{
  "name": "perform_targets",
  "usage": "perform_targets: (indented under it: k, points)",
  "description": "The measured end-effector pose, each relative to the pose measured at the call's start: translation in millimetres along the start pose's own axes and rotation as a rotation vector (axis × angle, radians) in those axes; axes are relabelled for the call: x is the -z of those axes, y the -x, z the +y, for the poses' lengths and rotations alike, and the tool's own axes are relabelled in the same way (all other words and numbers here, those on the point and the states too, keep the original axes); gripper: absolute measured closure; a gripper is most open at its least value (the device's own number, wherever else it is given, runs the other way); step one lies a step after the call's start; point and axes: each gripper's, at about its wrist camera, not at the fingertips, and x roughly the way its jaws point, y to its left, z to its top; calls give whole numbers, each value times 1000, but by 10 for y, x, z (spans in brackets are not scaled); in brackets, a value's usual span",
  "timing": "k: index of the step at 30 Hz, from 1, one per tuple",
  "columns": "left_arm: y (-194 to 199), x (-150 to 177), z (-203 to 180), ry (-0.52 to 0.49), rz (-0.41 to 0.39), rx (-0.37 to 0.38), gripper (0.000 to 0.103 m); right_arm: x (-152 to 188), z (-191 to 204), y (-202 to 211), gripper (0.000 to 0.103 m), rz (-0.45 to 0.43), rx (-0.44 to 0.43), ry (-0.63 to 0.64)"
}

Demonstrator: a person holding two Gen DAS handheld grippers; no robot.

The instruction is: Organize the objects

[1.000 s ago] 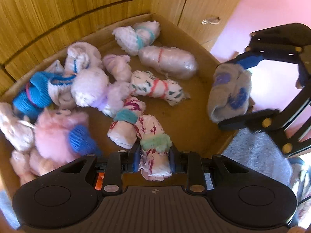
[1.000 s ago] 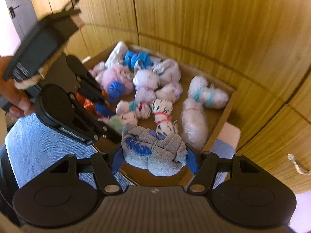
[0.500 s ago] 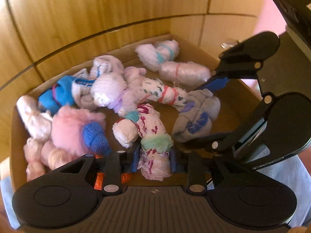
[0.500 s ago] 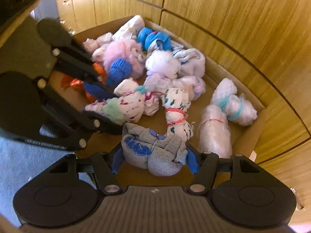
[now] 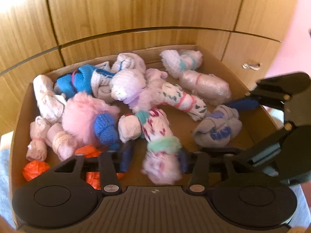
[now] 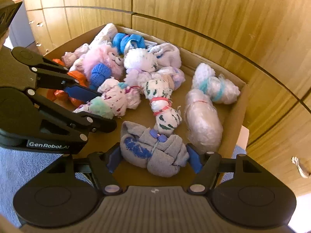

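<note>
A cardboard box (image 5: 250, 89) (image 6: 241, 104) holds several rolled sock bundles. My left gripper (image 5: 153, 157) is open inside the box; a white bundle with magenta marks and a green band (image 5: 161, 145) (image 6: 108, 101) lies between its spread fingers, blurred, touching the right one. My right gripper (image 6: 153, 157) is open around a grey bundle with blue marks (image 6: 153, 151) (image 5: 217, 128), which rests on the box floor with small gaps to both pads. Each gripper shows in the other's view, the left (image 6: 93, 106) and the right (image 5: 233, 126).
Other bundles fill the box: fluffy pink with a blue cuff (image 5: 87, 116), blue knit (image 5: 77, 79), white with green marks and red bands (image 5: 182, 99), clear-wrapped (image 5: 206, 87), orange ones (image 5: 35, 169). Wooden cabinet doors (image 5: 136, 9) stand behind. Grey-blue carpet (image 6: 15, 167) lies below.
Both grippers have lowered into the box and opened. The magenta-marked bundle and the grey bundle have been let go and now lie in the box.
</note>
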Motion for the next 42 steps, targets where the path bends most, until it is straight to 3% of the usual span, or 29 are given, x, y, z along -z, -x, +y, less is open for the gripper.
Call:
perform_targets:
  k: [2,4,16,22,26,34,38,42]
  points:
    - [-11,2,44,43,6,-11,23,-14,41,3,35,-2,22,-12]
    - [-20,17,82,72,13,-33,17,-19,60,25,34,-3,49,-21]
    - [119,103,164,161,-5,-27,1,23,154,118,22,-27,126,-89]
    - [294,149,158,210,-11,3,1,64,266,299,14,-61,150,-121]
    - [479,175,173,231,-34,-16,1,-9,328,305,9,-82,149,-142]
    - [925,216,165,156,-155,-214,0,-30,470,443,2,-118,211,-309]
    - [1166,309,197,137,-222,-266,0,1,531,531,2,-146,194,-361]
    - [1298,380,241,135,-237,-288,0,17,615,616,1,-165,185,-394]
